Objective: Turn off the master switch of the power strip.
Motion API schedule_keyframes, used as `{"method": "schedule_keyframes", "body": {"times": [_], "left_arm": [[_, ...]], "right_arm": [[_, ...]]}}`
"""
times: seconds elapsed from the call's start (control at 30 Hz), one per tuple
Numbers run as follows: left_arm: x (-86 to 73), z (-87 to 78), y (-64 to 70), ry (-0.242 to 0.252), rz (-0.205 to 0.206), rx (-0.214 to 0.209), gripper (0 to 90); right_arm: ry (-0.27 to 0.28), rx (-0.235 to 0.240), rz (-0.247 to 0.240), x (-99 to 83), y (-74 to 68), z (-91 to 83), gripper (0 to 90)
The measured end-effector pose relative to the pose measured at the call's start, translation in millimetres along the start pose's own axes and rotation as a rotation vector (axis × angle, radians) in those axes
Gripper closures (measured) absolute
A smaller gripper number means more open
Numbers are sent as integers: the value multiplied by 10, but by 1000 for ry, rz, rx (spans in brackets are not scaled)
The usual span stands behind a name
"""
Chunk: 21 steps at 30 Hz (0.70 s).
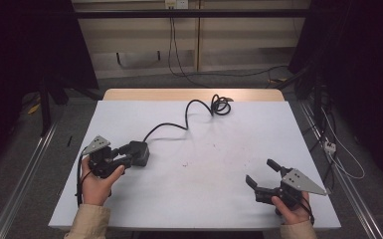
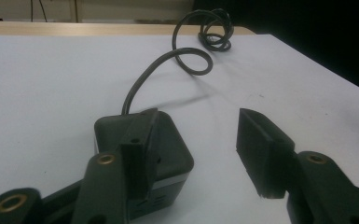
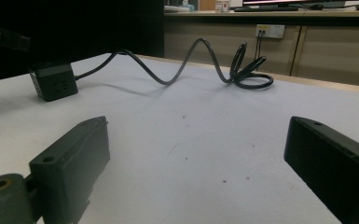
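Observation:
A black cube-shaped power socket sits on the white table at the left, and its black cable snakes back to a coil near the far edge. My left gripper is open right at the cube. In the left gripper view its left jaw lies over the cube, while the right jaw stands apart from the cube on bare table; the left gripper holds nothing. My right gripper stands wide open at the front right over bare table. The right gripper view shows the cube far off.
A wooden strip borders the table's far edge. On the floor at the right lie a white power strip and loose cables. A wall socket sits on the cabinet behind. Metal rails run along both sides of the table.

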<state>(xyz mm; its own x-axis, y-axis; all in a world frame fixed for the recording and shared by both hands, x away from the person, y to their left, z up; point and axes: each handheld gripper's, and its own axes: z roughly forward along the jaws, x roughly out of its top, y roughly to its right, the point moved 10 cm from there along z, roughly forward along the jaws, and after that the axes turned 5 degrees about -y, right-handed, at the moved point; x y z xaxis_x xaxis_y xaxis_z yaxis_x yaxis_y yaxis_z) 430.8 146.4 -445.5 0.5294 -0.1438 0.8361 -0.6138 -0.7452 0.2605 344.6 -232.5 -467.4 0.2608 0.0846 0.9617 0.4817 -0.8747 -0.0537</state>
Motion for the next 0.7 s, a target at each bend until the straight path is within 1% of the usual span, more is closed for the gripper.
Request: {"method": "schedule_keyframes", "body": {"times": [0.17, 0.33, 0.5, 0.57, 0.7], "left_arm": [[-6, -25, 17, 0, 16, -19, 401], [-14, -52, 38, -2, 36, -30, 366], [-17, -96, 63, 13, 40, -45, 312], [-31, -116, 72, 17, 67, -49, 279], [-53, -141, 98, 21, 74, -62, 243]], "right_arm": [[-2, 0, 1, -4, -4, 2, 61], [-1, -1, -1, 1, 1, -1, 61], [-2, 0, 1, -2, -4, 0, 61], [-3, -2, 1, -5, 0, -1, 62], [-2, -2, 0, -3, 3, -3, 61]]}}
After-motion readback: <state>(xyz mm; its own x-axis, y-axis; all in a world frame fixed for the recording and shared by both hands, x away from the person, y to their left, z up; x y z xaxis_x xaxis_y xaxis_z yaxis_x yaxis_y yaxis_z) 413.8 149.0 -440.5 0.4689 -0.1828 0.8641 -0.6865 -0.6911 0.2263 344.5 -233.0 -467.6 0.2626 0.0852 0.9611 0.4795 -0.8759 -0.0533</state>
